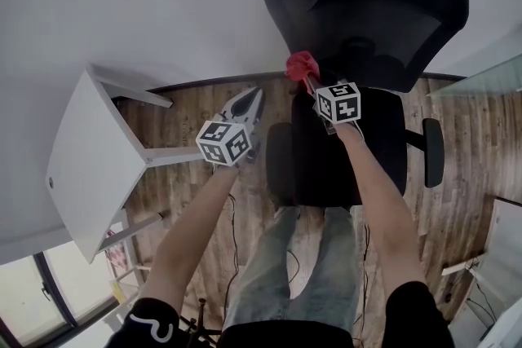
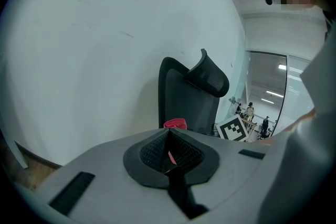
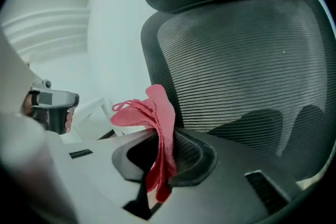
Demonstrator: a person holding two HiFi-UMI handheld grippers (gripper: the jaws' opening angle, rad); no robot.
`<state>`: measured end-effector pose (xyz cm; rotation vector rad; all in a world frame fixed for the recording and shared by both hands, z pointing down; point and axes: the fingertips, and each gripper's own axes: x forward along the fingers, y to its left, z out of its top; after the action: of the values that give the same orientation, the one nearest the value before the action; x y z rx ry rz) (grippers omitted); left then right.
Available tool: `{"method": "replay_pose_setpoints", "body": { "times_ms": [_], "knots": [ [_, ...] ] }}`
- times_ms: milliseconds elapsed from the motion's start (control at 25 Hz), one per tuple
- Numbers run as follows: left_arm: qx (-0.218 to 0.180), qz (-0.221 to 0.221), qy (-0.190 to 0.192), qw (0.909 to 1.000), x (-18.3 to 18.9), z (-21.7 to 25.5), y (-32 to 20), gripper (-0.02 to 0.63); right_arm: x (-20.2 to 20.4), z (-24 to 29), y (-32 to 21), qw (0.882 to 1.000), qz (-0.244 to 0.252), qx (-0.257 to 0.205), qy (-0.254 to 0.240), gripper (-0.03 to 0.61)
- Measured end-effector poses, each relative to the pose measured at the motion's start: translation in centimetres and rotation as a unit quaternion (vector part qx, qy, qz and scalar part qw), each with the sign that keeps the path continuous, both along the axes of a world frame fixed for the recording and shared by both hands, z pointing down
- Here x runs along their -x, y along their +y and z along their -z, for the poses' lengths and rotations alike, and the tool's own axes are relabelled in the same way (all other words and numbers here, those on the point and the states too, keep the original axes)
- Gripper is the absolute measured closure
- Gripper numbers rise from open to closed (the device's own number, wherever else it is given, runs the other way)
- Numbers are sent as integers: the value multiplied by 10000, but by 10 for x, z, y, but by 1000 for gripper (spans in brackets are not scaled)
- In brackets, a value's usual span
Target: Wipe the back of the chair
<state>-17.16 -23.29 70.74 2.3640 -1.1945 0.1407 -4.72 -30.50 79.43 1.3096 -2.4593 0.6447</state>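
Right gripper point(image 3: 160, 150) fingers clamp crumpled red cloth point(image 3: 152, 113), its lower end hidden between them, near black mesh chair back point(image 3: 247, 76); left gripper point(image 2: 169, 138) fingers together, empty.

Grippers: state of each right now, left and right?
Left gripper: closed, nothing clearly held.
Right gripper: closed on the red cloth, in front of the chair back.
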Motion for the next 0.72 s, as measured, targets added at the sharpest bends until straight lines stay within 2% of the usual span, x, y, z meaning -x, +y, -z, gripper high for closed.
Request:
{"method": "replay_pose_setpoints", "body": {
  "times_ms": [160, 320, 520, 720],
  "knots": [
    [44, 34, -35, 10000, 15, -6, -3, 589, 9, -14, -5, 9998, -89, 89, 158, 506],
    [72, 21, -77, 9999, 17, -8, -4, 589, -5, -21, -14, 9987, -390, 132, 293, 506],
    [59, -61, -135, 9999, 2, -6, -7, 589, -39, -21, -20, 9973, -646, 130, 328, 506],
    [7, -203, -145, 9997, -34, -2, -12, 589, -94, -21, -23, 9946, -979, 169, 303, 506]
  ]
}}
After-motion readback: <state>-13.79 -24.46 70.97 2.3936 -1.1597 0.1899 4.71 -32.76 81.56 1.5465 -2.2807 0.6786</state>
